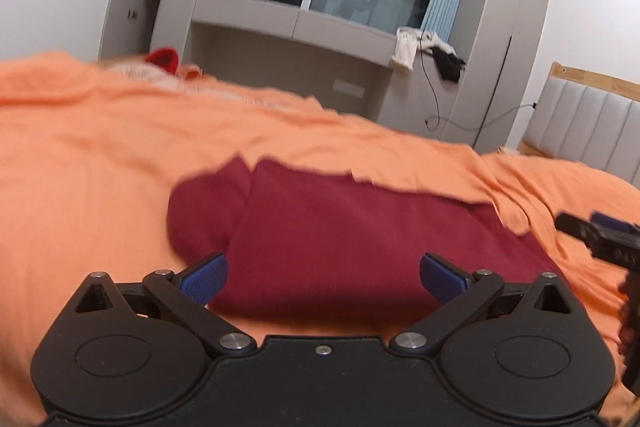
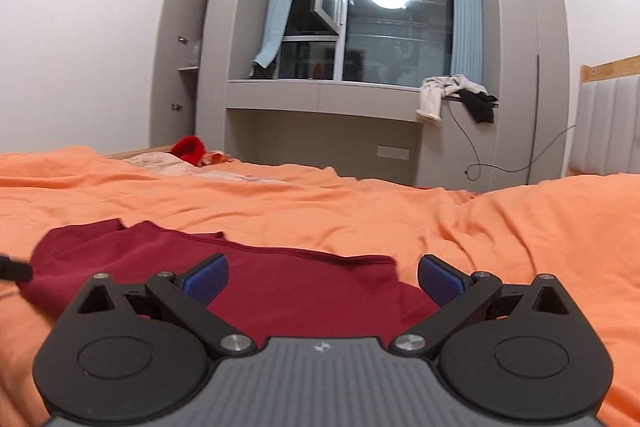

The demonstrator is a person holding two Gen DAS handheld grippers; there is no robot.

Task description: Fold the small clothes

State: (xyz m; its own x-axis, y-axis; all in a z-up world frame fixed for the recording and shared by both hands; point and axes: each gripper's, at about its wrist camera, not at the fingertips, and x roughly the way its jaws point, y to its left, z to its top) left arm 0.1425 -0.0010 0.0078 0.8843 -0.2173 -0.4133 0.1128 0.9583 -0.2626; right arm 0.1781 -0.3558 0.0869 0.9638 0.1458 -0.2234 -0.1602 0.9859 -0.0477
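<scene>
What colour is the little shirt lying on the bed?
Dark red shirt, plain, on the orange bedsheet. The left wrist view shows it best.

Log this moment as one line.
left gripper: open, empty | right gripper: open, empty | dark red garment: flat on orange bedcover, unheld

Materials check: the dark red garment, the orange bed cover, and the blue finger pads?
Dark red garment: looks like a fine ribbed knit, matte; faint ribbing shows near the lens.
Orange bed cover: soft woven cloth, likely cotton, matte, with loose creases.
Blue pads on the left gripper fingers: probably textured rubber or plastic; a fine dot grid shows. Same on the right gripper.
</scene>
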